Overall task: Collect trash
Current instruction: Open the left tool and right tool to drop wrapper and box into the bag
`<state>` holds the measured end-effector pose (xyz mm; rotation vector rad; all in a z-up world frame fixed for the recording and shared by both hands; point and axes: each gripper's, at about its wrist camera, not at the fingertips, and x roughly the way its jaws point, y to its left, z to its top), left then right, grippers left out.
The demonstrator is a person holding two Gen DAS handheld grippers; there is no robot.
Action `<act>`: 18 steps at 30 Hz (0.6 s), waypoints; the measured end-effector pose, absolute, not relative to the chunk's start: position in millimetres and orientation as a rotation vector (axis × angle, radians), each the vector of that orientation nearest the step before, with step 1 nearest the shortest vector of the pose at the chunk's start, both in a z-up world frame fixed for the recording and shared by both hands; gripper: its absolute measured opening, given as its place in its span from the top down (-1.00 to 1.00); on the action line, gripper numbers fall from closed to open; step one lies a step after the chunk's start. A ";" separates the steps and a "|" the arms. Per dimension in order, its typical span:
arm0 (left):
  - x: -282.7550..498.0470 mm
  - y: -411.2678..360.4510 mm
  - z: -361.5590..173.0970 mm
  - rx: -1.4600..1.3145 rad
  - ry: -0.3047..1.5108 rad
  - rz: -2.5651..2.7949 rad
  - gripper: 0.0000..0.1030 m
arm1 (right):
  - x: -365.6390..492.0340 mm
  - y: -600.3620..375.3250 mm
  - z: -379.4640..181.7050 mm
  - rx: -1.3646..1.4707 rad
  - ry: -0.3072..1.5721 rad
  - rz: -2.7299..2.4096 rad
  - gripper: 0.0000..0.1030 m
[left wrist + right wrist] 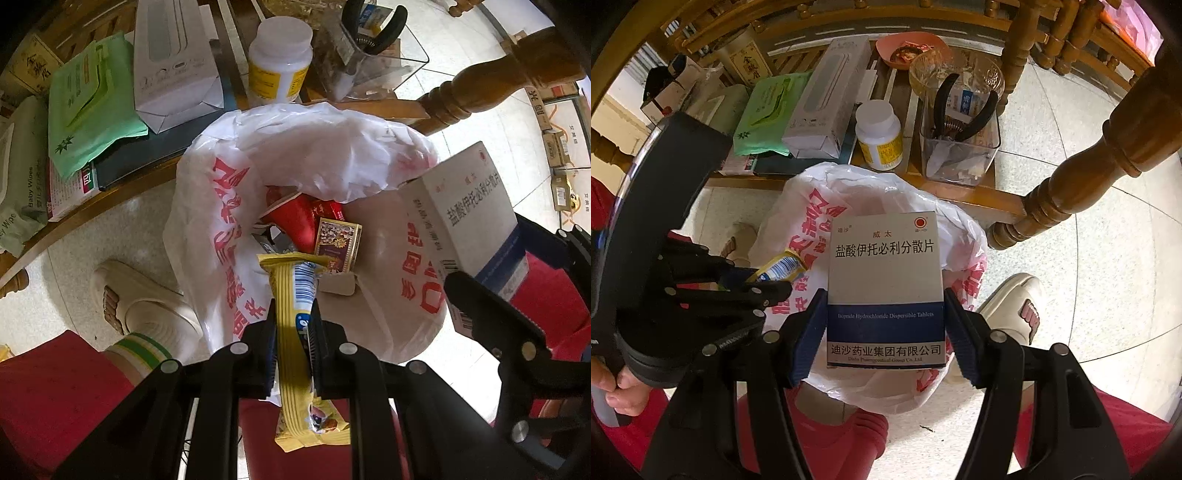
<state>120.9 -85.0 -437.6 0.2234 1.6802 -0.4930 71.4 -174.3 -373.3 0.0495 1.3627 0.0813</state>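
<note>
A white plastic bag with red print (pixel 332 155) lines a bin on the floor, holding red packets (pixel 299 221) and a small gold-edged box (pixel 338 240). My left gripper (pixel 293 332) is shut on a yellow snack wrapper (pixel 291 325), which hangs over the bag's mouth. My right gripper (pixel 886 325) is shut on a white and blue medicine box (pixel 884 288) above the same bag (pixel 886 192). In the left wrist view that medicine box (pixel 465 214) sits at the bag's right rim. The yellow wrapper (pixel 781 267) shows at left in the right wrist view.
A low wooden shelf (pixel 960 194) behind the bag carries a white pill bottle (pixel 280 61), a white carton (pixel 173 62), a green wipes pack (pixel 92 107) and a clear box with pliers (pixel 960 144). A turned wooden leg (pixel 1082 173) stands right. Slippered feet (pixel 144 299) flank the bag.
</note>
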 end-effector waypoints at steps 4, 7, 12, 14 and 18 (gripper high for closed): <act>122.0 -84.3 -440.3 0.214 1.695 -0.483 0.70 | 72.3 -173.6 -382.6 0.053 1.394 0.089 -0.18; 121.9 -84.4 -440.1 0.207 1.698 -0.490 0.70 | 72.5 -172.3 -384.0 0.062 1.401 0.100 -0.18; 121.5 -84.8 -441.0 0.212 1.698 -0.493 0.70 | 74.0 -172.3 -385.5 0.067 1.408 0.093 -0.19; 121.4 -85.3 -441.4 0.227 1.701 -0.486 0.70 | 74.5 -173.0 -388.6 0.078 1.424 0.092 -0.21; 122.8 -83.3 -443.6 0.234 1.714 -0.469 0.53 | 75.2 -178.0 -391.8 0.102 1.437 0.075 -0.37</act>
